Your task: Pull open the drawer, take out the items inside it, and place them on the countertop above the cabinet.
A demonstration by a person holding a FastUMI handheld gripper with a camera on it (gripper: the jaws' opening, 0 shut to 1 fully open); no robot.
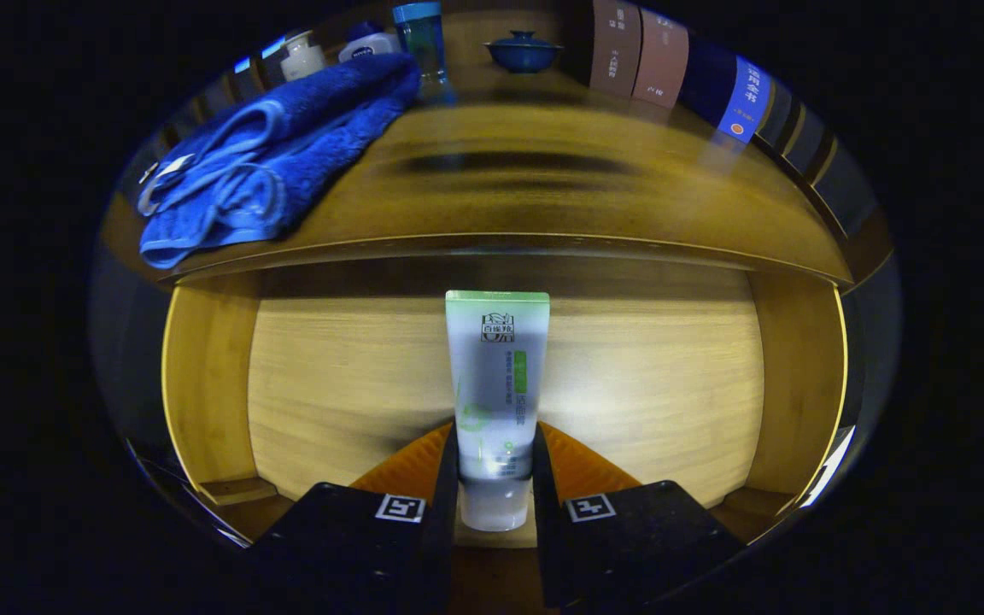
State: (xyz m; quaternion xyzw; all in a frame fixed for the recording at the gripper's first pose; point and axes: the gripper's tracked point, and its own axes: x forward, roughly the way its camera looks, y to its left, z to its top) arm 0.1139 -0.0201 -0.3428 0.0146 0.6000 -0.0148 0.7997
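Above the open drawer (pixel 202 376), the countertop (pixel 543 188) holds a towel (pixel 278 145) at ten o'clock, and my gripper (pixel 496 478), clamping the tube (pixel 496 384), may drop it if the slick cap end slips.

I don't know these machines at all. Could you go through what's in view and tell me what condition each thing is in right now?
Drawer: pulled open.
Tube: clamped between the fingers at its cap end, over the drawer.
Gripper: shut on the tube.
Blue towel: crumpled on the countertop.
Blue bowl: lidded.
Books: standing upright.
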